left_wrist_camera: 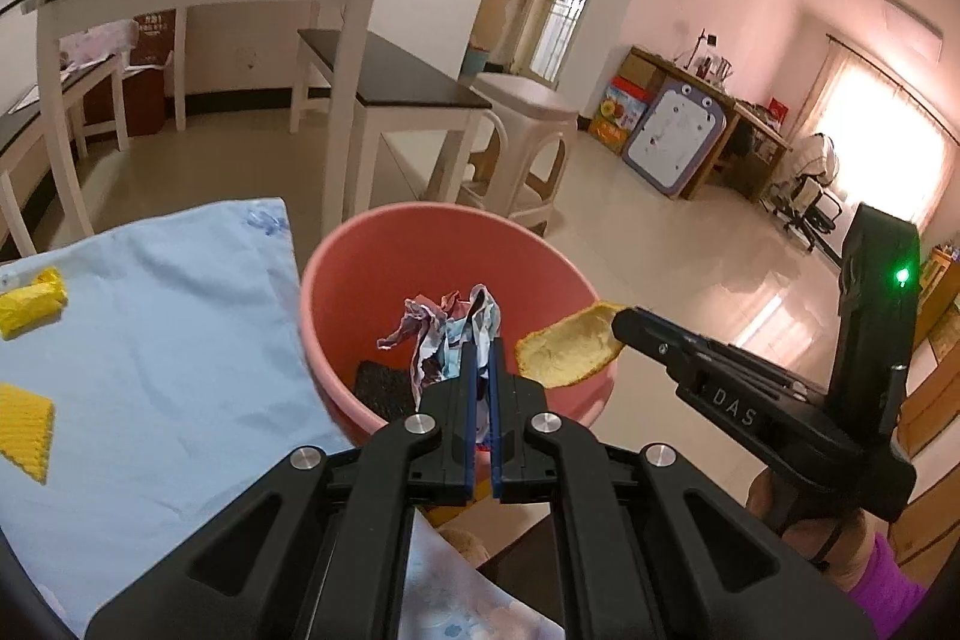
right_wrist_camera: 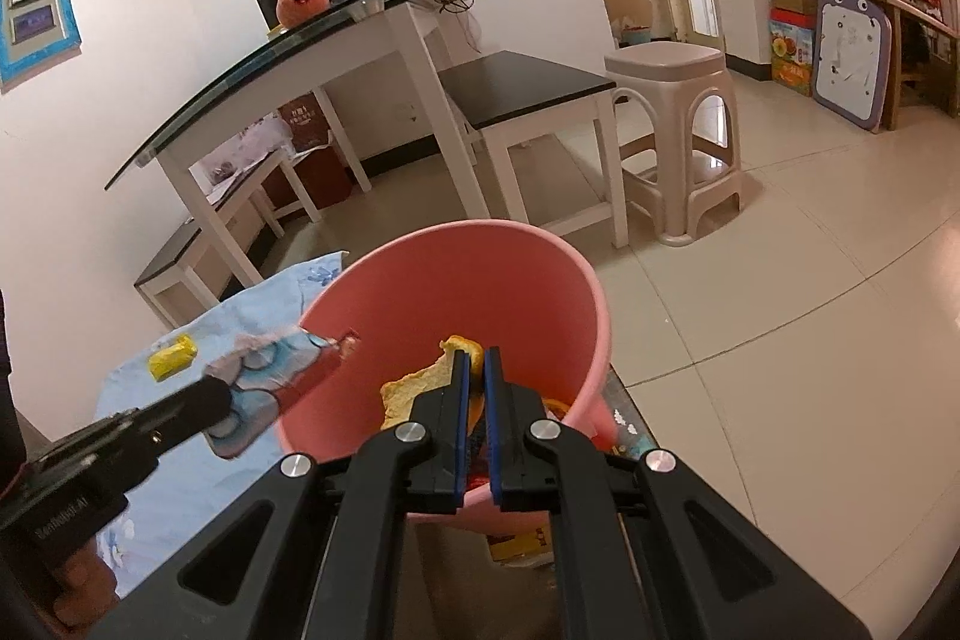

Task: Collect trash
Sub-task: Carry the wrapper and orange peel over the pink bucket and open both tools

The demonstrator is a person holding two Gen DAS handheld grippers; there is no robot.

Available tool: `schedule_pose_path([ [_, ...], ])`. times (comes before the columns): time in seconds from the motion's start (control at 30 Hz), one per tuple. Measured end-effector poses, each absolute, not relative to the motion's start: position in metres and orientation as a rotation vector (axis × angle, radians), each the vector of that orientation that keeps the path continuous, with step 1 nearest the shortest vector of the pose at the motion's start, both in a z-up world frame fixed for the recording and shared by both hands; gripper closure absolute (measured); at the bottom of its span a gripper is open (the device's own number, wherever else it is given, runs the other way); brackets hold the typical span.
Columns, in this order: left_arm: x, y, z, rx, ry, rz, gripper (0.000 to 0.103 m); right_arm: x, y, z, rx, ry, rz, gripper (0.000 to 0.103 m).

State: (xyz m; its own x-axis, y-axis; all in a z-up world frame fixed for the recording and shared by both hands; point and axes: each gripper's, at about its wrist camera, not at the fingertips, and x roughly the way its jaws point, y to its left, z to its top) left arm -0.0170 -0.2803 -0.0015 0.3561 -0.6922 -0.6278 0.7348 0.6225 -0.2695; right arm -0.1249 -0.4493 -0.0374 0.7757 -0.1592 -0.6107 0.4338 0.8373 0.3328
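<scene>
Smooth pink plastic bucket [left_wrist_camera: 384, 250], crumpled glossy paper [left_wrist_camera: 447, 325], rough peel [left_wrist_camera: 567, 349], pale blue cloth [left_wrist_camera: 168, 328], shiny floor tiles [right_wrist_camera: 780, 280]

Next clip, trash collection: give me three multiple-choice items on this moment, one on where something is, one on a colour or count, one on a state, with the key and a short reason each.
1. Where is the peel held by the right gripper?
A. Over the pink bin
B. On the blue cloth
C. On the glass table

2. How many yellow pieces lie on the blue cloth in the left wrist view?
A. None
B. Two
C. Five

3. What is the left gripper doing?
A. Open, empty
B. Shut on crumpled paper
C. Shut on a sponge

Key: 1 A, the peel hangs at the pink bin rim from the right gripper. 2 B, two on the blue cloth. 3 B, the left gripper pinches the crumpled paper.
</scene>
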Motion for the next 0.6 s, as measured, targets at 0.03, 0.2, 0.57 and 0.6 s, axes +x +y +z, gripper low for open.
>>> schedule_pose_path([
  [0.03,-0.017,-0.282,-0.003,0.068,0.781,-0.924,0.1,-0.125,-0.451,-0.039,0.485,0.607,-0.336,0.098],
  [0.2,-0.021,-0.287,-0.009,0.07,0.79,-0.927,0.1,-0.119,-0.454,-0.044,0.492,0.62,-0.337,0.098],
  [0.57,-0.015,-0.29,-0.012,0.047,0.834,-0.923,0.07,-0.11,-0.453,-0.046,0.494,0.626,-0.329,0.074],
  [0.6,-0.015,-0.289,-0.011,0.039,0.83,-0.927,0.07,-0.111,-0.453,-0.045,0.489,0.62,-0.331,0.068],
])
